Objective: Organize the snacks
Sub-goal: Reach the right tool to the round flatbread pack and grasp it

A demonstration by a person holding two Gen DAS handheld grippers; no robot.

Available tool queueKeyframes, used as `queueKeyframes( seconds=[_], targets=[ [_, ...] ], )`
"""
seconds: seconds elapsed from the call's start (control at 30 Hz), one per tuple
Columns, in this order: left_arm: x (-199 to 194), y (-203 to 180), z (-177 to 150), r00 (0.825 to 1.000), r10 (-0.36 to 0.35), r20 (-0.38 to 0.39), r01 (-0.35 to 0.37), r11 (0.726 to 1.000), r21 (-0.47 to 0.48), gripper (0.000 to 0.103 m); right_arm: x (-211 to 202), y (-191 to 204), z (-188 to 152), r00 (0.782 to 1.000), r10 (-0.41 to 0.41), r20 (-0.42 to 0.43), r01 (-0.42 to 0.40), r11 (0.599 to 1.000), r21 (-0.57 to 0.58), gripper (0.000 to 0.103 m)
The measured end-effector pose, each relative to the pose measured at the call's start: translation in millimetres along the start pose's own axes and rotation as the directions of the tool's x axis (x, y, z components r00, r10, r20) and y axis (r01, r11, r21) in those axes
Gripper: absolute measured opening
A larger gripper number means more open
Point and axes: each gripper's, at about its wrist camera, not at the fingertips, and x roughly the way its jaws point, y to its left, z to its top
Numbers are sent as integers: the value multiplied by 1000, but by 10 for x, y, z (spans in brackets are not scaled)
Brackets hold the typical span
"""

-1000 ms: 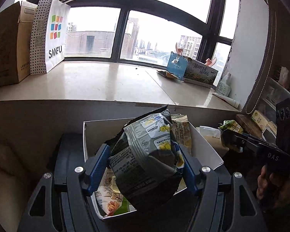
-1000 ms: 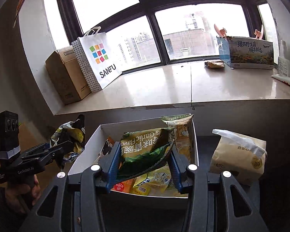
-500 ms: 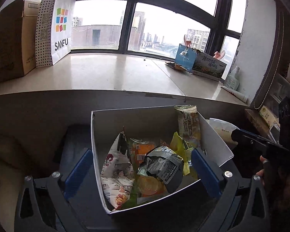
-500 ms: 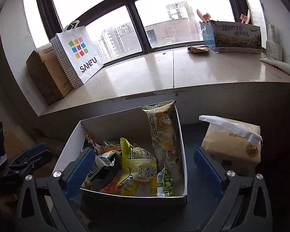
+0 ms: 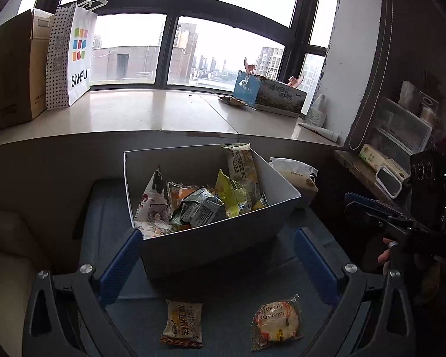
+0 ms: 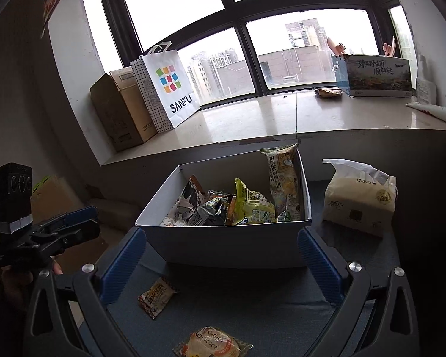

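Observation:
A white cardboard box (image 5: 223,238) (image 6: 232,247) stands on a dark blue cloth surface and holds several snack packets, among them a grey crumpled bag (image 5: 199,208) (image 6: 208,212) and a yellow-green bag (image 6: 252,205). Two packets lie loose in front of the box: a small orange-brown one (image 5: 183,324) (image 6: 157,297) and a round pastry in clear wrap (image 5: 275,322) (image 6: 212,345). My left gripper (image 5: 217,264) is open and empty, jaws wide before the box; it also shows in the right wrist view (image 6: 74,220). My right gripper (image 6: 221,264) is open and empty; it also shows in the left wrist view (image 5: 371,208).
A beige tissue pack (image 6: 359,202) (image 5: 297,175) stands right of the box. The window sill behind carries a brown carton (image 6: 119,113), a SANFU paper bag (image 6: 169,89) and a printed box (image 6: 374,74). Shelves with boxes (image 5: 401,136) are at the right.
Both grippers opened and let their bags drop into the box, then pulled back from it. The two loose packets in front of the box have come into view.

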Motion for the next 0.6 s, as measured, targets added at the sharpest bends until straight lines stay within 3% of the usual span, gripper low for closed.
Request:
queueKeyframes(
  seconds=[0.33,0.6],
  targets=[
    [-395,-90,-653,1000,-5,-2,5,999,-35,103,-452,-63,-774,1000,31,4,-31,999,32,103],
    [-502,-8,-1012,999,-24,-30,21,996,-88,103,-474,-90,-1380,996,-4,-89,5,1000,16,103]
  ],
)
